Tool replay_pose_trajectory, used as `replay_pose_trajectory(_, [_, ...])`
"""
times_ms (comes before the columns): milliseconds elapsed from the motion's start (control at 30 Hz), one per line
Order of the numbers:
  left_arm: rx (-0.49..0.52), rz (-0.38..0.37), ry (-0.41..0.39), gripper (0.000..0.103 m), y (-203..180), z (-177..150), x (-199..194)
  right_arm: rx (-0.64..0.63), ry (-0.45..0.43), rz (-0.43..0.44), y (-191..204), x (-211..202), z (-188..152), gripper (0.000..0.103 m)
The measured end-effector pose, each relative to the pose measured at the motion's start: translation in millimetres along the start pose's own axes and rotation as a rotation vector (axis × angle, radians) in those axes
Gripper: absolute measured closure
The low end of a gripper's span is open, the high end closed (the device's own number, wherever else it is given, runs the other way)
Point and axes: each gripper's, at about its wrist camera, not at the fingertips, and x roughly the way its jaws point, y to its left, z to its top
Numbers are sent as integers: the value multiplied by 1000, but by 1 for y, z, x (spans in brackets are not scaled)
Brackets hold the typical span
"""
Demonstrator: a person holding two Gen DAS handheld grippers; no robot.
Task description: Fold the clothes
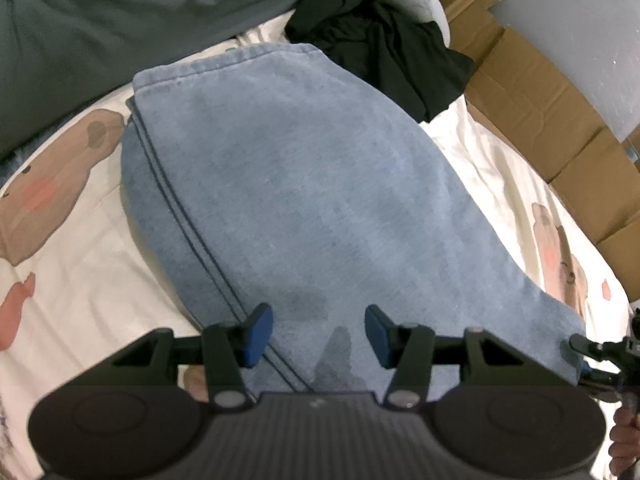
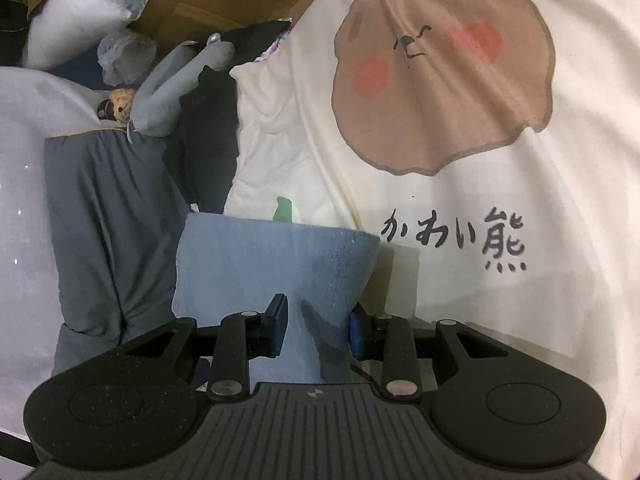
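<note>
The left gripper (image 1: 319, 335) is seen with its blue-padded jaws standing apart above the near end of the light blue folded denim garment (image 1: 304, 184); nothing is held, and whether the pads touch the cloth cannot be told. The right gripper (image 2: 318, 330) is narrowed about a raised fold of the same garment (image 2: 276, 256); the right pad appears to lie against the fabric, but a gap shows at the left pad, so a firm grip cannot be confirmed. The garment is laid flat on the cream bear-printed bedsheet (image 2: 460, 200), with a crumpled black garment (image 1: 384, 44) beyond it and brown cardboard boxes (image 1: 532, 108) alongside. The step in hand is judged to be a further fold, well advanced. The next move would require both edges to be secured evenly before lifting.
</note>
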Motion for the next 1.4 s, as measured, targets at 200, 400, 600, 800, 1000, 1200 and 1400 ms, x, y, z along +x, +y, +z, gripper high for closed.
replay_pose_trajectory(200, [-4,0,-3,47,1,2,-1,50,5,5,-13,10,4,85])
replay_pose_trajectory(400, [-17,9,-19,47,4,3,-4,36,-28,-5,0,0,2,97])
replay_pose_trajectory(600, [-13,5,-27,47,3,2,-7,10,-73,-11,22,-19,6,98])
replay_pose_trajectory(800, [-9,-7,-53,47,-1,7,-14,9,-90,-22,22,-29,17,98])
replay_pose_trajectory(1000, [23,-35,-61,47,-13,11,-14,5,-107,-38,18,-41,30,99])
replay_pose_trajectory(1200, [57,-65,-67,47,-28,18,-15,36,-145,-73,10,-60,46,99])
replay_pose_trajectory(1400, [114,-78,-41,46,-46,20,-8,-12,-141,-92,3,-88,72,99])
